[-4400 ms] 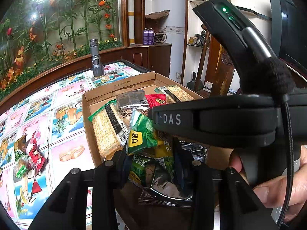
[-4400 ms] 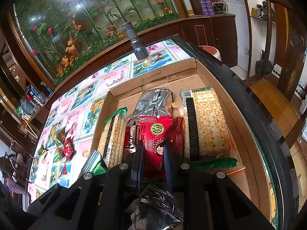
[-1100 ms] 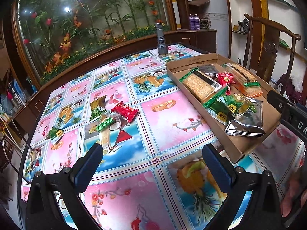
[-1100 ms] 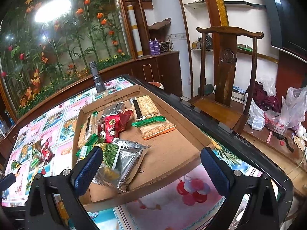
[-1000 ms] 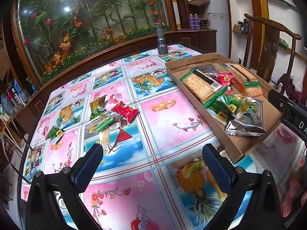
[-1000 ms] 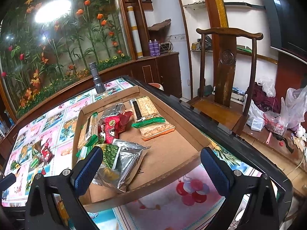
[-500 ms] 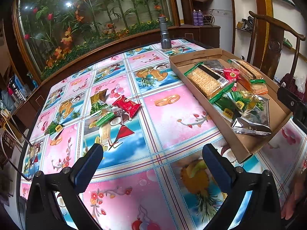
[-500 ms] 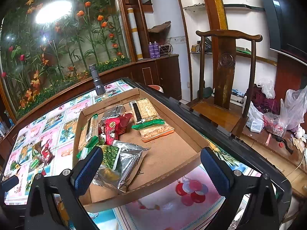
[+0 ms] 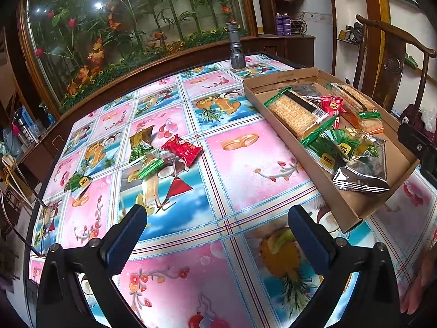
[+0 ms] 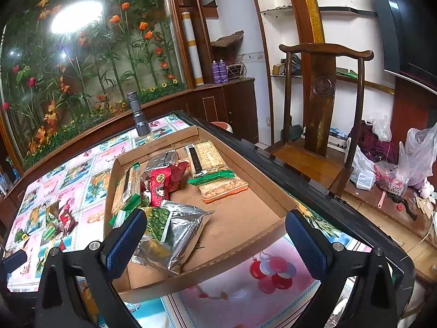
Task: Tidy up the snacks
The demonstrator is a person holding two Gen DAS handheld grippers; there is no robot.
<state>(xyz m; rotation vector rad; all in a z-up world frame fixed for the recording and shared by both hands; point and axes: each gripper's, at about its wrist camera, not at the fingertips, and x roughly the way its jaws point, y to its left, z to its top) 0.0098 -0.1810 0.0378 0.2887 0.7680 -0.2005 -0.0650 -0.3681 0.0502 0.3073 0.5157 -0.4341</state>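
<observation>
- Left tongs [image 9: 217, 236] we hold spread wide and empty, above the surface [image 9: 245, 164], aimed at a red packet [image 9: 182, 148].
- Right tongs [image 10: 215, 239] gape empty over our cardboard tray [image 10: 245, 218] of snacks.

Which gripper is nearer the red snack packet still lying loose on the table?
Left. The left gripper faces the red snack packet across bare tablecloth; the right gripper sits at the cardboard box, packet off to its left.

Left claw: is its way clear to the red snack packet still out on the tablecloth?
Probably yes. The left claw is open and empty, and bare tablecloth lies between it and the red snack packet.
</observation>
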